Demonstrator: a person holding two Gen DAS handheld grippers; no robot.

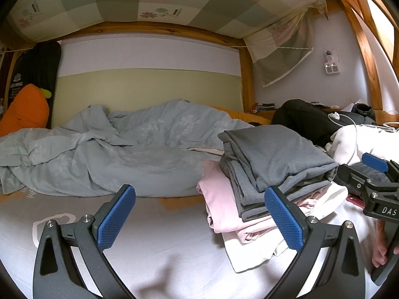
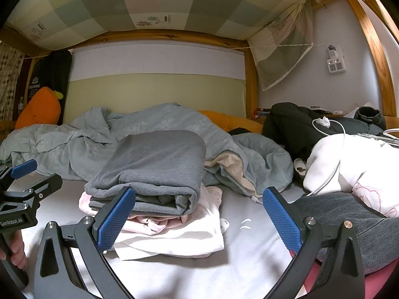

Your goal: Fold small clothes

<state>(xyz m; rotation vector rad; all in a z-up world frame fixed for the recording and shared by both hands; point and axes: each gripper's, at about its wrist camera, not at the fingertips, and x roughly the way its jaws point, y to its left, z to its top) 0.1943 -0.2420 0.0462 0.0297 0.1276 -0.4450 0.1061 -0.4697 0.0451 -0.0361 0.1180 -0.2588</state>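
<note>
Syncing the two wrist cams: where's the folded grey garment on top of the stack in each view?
Left wrist: folded grey garment sits right of centre, topping the pink and white clothes, just behind the left gripper's right finger.
Right wrist: folded grey garment sits left of centre, behind the right gripper's left finger.
Shared landmark: the wall power strip, upper right in both.

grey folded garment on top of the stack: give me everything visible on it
The grey garment is soft, matte knit-looking cloth, folded into a thick rectangular bundle with several layers showing at its edges and a rounded fold at one side. It lies flat on top of the stack, resting on a pink garment, which sits on a white garment, on the bed sheet. Neither gripper touches it.
</note>
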